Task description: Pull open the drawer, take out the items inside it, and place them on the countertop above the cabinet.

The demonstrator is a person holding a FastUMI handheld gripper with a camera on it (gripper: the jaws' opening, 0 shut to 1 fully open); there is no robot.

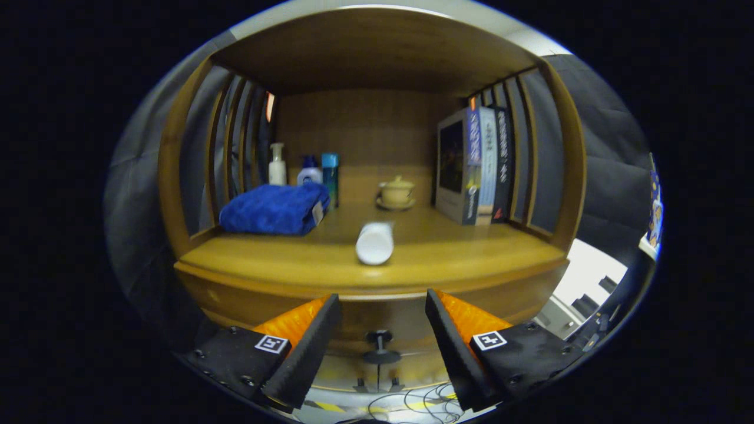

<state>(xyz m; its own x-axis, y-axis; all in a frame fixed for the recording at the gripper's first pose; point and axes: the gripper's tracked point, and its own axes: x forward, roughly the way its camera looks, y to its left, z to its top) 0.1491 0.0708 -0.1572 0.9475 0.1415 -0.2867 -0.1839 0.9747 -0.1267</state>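
Note:
A wooden cabinet stands ahead, its countertop (447,259) lying under a shelf roof. A white cylinder (374,242) lies on its side on the countertop near the front edge, just beyond the fingers. Below the edge the drawer front (383,321) is closed, with a dark knob (380,337) sticking out between my fingers. My gripper (383,306) is open, its fingers spread on either side of the knob and holding nothing. The drawer's inside is hidden.
On the countertop a folded blue towel (274,209) lies at the left with bottles (306,171) behind it, a lidded teacup on a saucer (396,193) at the back, and upright books (474,165) at the right. Cables (412,400) lie on the floor below.

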